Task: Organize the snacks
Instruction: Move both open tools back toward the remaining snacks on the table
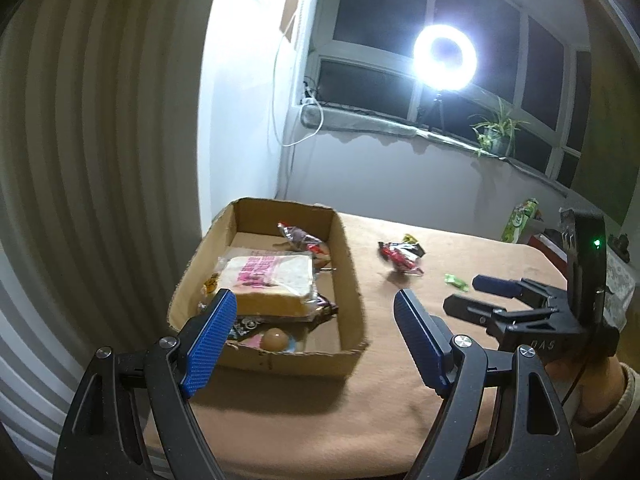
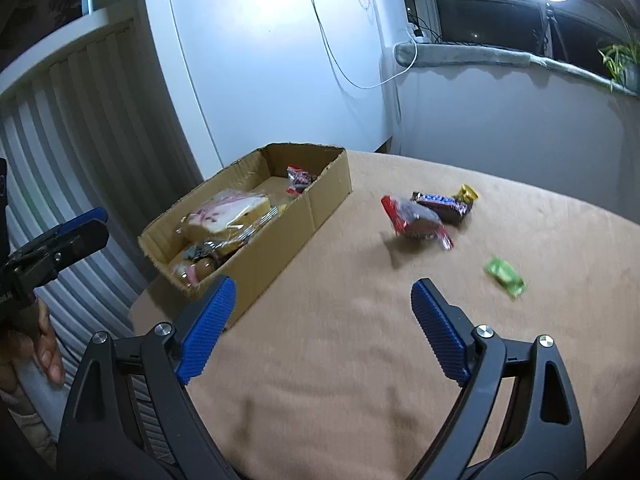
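Tan-clothed table (image 2: 360, 360) carries cardboard box (image 2: 280, 232), wrapped snacks (image 2: 424, 216), green candy (image 2: 505, 275).

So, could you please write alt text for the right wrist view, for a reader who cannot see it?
The open right tool hovers over a tan-covered table, holding nothing. Ahead lie a green candy, a red-wrapped snack and a dark chocolate bar. To the left stands a cardboard box holding wrapped bread and other snacks.

A ring light (image 1: 445, 57) is blazing at the upper right of both frames, blowing out into white glare against dark window panes (image 1: 384, 4). The white wall (image 2: 272, 60) is glowing brightly while corners are falling dark. Fisheye bending is curving the edges. Motion blur is smearing the green candy (image 2: 505, 276) and red wrapper (image 2: 416, 218), which are casting soft shadows leftward.
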